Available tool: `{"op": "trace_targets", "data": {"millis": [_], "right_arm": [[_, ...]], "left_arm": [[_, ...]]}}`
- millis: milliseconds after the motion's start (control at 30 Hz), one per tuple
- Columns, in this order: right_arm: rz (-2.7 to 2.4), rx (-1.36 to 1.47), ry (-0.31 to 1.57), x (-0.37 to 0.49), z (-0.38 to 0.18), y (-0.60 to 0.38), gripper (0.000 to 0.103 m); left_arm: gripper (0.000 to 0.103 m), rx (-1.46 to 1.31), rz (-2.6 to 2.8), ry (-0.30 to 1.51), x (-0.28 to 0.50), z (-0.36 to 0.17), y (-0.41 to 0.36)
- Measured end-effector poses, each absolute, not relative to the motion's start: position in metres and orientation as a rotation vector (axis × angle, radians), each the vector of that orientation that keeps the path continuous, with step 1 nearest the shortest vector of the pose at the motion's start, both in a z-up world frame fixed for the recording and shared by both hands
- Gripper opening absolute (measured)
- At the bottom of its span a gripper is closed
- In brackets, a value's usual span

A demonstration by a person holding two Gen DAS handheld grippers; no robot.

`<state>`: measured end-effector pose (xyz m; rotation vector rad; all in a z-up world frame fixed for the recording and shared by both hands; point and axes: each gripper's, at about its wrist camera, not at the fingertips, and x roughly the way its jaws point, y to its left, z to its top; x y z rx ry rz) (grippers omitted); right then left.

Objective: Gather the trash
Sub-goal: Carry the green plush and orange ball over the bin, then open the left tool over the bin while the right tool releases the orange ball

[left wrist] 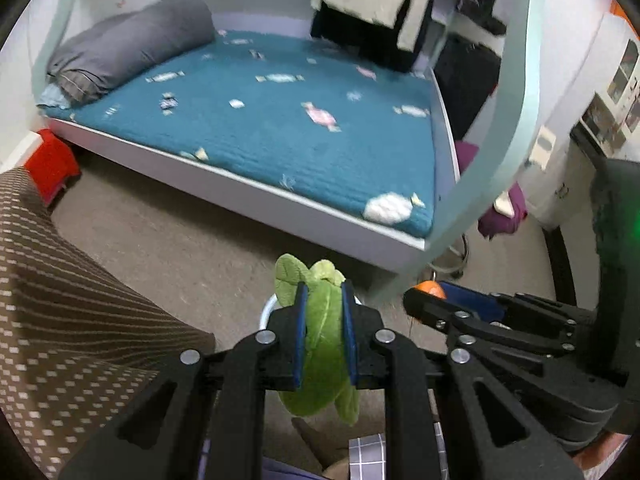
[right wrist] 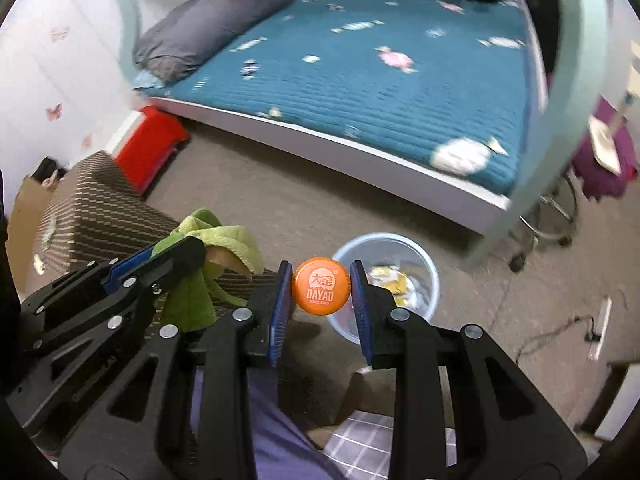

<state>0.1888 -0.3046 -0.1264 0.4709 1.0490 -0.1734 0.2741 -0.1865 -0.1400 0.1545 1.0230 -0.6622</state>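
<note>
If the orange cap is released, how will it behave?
The orange cap looks round and stiff, so it would probably roll or bounce if it misses the bin. It seems small and light, and the right gripper holds only its edges, so it might slip.

Bin (left wrist: 269,309): left-wrist view shows only a sliver of rim behind left claw (left wrist: 325,332); rest hidden by green cloth (left wrist: 320,344) and claw body. Right-wrist view: bin (right wrist: 420,264) partly covered by right claw (right wrist: 321,292) and orange cap (right wrist: 321,287); contents blurred, not identifiable. Small print under "DAYAO" on cap too small to read. Hanging clothes (left wrist: 376,4) beyond left claw: motion-blurred, cut by top edge.
</note>
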Motion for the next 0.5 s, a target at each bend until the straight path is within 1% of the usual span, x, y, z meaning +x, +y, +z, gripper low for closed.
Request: {"op": "trace_targets", "data": {"millis": [133, 200, 233, 267, 300, 500], "right_arm": [[-0.222, 0.519, 1.059, 0.175, -0.137, -0.322, 0.029], [-0.25, 0.529, 1.06, 0.168, -0.14, -0.328, 0.029], [-0.263, 0.532, 1.061, 0.166, -0.142, -0.331, 0.029], [-0.268, 0.534, 1.063, 0.166, -0.143, -0.333, 0.029], [-0.281, 0.537, 1.067, 0.164, -0.145, -0.336, 0.029], [-0.287, 0.536, 1.089, 0.169, -0.152, -0.338, 0.029]], "left_arm": [[0.016, 0.183, -0.681, 1.071, 0.27, -0.162, -0.209], [0.02, 0.212, -0.674, 1.074, 0.269, -0.169, -0.219], [0.034, 0.226, -0.669, 1.068, 0.267, -0.172, -0.224], [0.044, 0.234, -0.665, 1.067, 0.266, -0.173, -0.226], [0.05, 0.239, -0.657, 1.062, 0.265, -0.174, -0.228], [0.05, 0.217, -0.646, 1.059, 0.267, -0.173, -0.216]]}}
